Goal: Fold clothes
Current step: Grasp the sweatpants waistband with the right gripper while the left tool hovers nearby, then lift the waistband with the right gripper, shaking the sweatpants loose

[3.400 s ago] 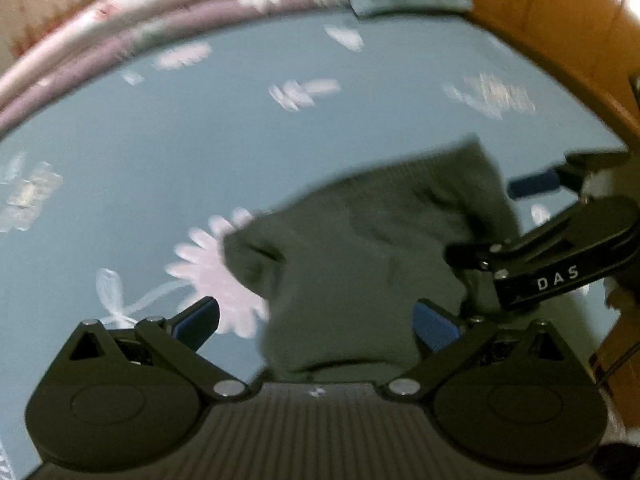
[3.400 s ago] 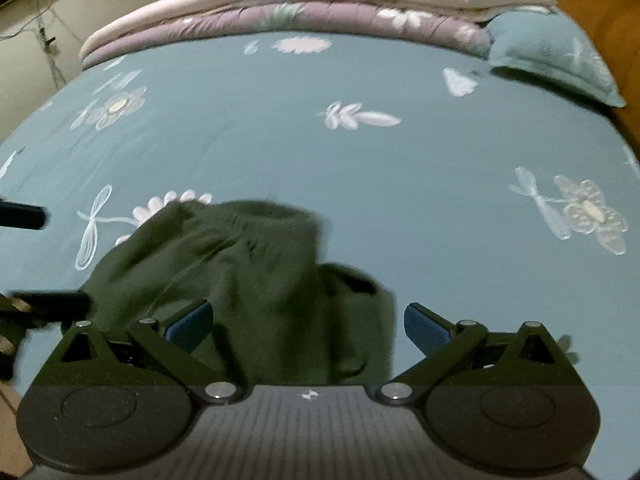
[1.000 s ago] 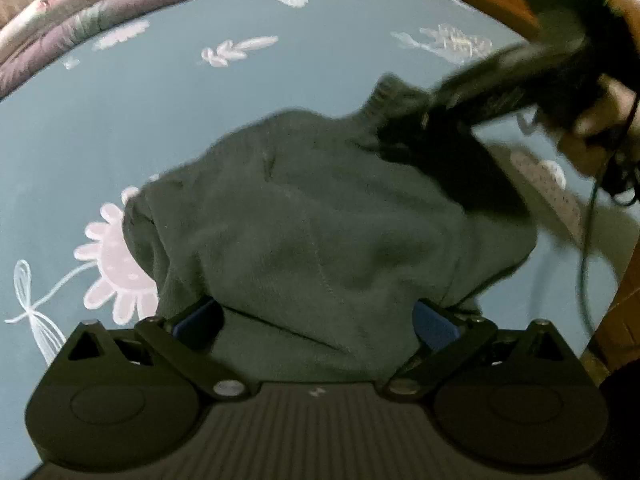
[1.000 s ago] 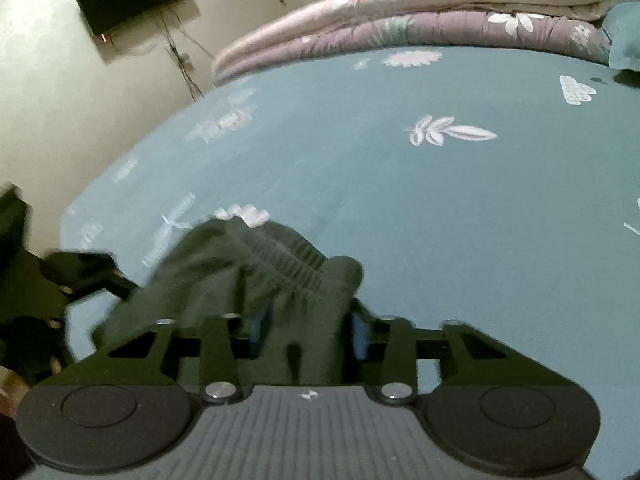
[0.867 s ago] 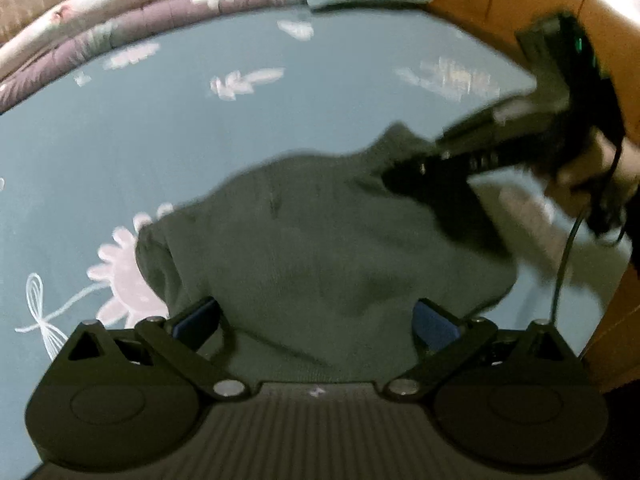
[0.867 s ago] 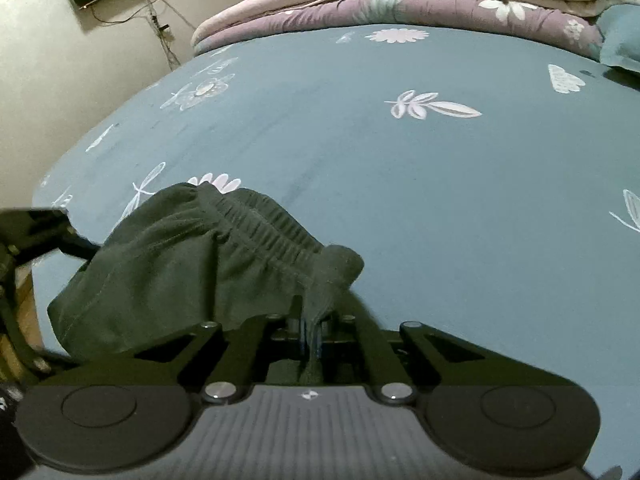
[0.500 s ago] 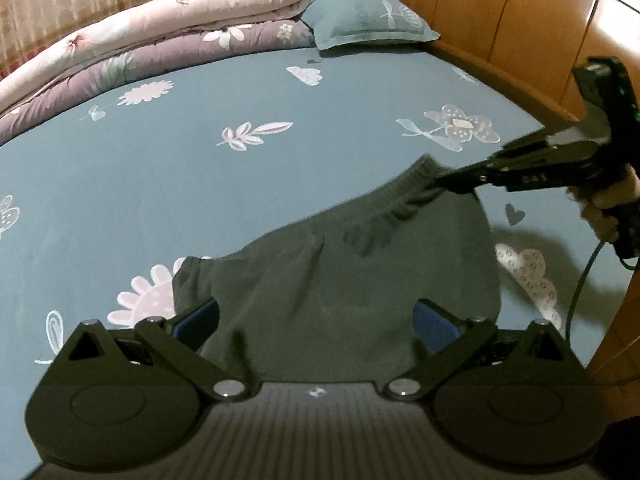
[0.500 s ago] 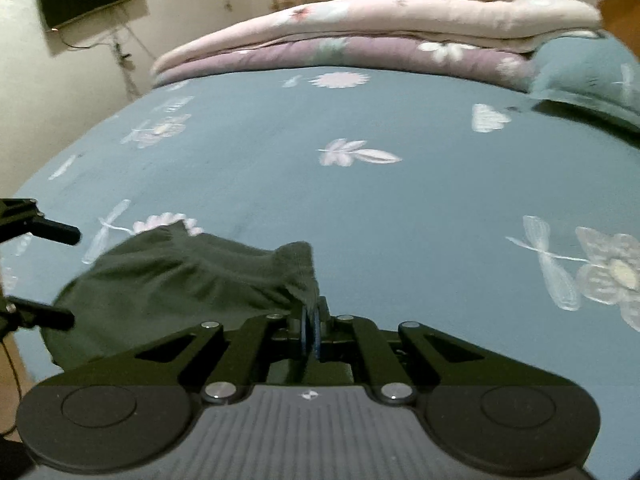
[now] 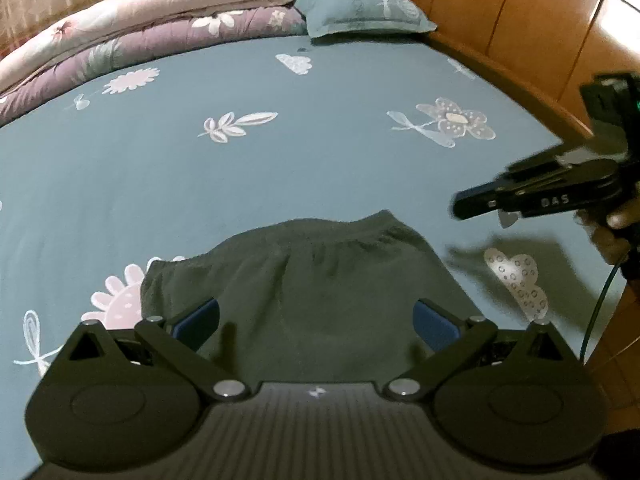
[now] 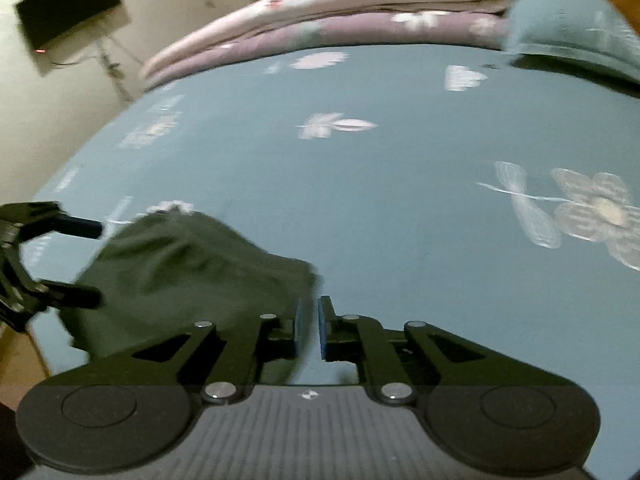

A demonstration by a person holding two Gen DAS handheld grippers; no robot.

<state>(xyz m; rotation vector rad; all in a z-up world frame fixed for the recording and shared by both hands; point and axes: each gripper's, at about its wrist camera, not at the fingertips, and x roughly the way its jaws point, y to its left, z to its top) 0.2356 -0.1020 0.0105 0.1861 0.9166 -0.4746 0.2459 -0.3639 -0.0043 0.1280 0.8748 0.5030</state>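
Observation:
A dark green garment [image 9: 312,292] lies flat on the teal flowered bed sheet [image 9: 280,160], its gathered waistband on the far side. My left gripper [image 9: 316,316] hovers over its near part, wide open, nothing between the blue pads. In the left wrist view my right gripper [image 9: 472,204] hangs to the right of the garment, clear of it, in a person's hand [image 9: 616,224]. In the right wrist view my right gripper [image 10: 309,328] has its jaws opening a narrow gap, with nothing between them. There the garment [image 10: 180,272] lies just left, and my left gripper [image 10: 86,260] stands open at the far left.
Folded pink and purple quilts [image 9: 160,12] and a teal pillow [image 9: 360,8] lie along the bed's far end. A wooden headboard [image 9: 520,20] runs along the right. A dark screen [image 10: 68,4] hangs on the wall. A cable [image 9: 596,308] trails from the right hand.
The right gripper has let go of the waistband corner that it held stretched out and has drawn off to the right. The garment has settled flat. The left gripper has risen a little.

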